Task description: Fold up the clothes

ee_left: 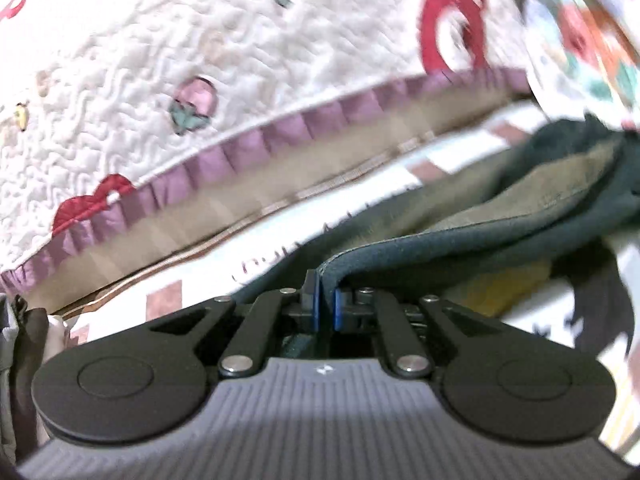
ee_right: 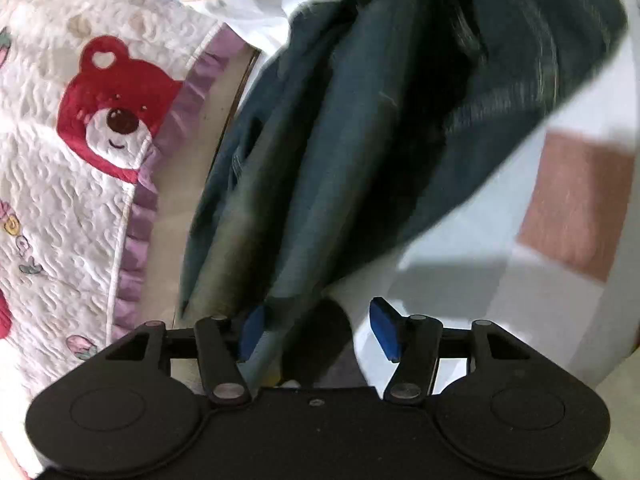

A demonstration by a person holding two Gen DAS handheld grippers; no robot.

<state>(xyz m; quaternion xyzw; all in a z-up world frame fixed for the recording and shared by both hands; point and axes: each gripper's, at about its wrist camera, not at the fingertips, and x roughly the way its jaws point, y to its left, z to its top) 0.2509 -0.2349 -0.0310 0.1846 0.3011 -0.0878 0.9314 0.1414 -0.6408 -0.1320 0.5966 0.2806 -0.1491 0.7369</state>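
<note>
My two sets of fingers work a dark teal garment on a bed.

Left view, blurred: my left fingers pinch its edge; the cloth runs off up-right, its far end hidden.
Right view: my right fingers stand released, the garment stretching away lengthwise, beside a bear quilt.

left gripper: black linkage arms, silver pivot screws, blue pads, grey ribbed housing, round black discs. right gripper: same linkage, black housing.
</note>
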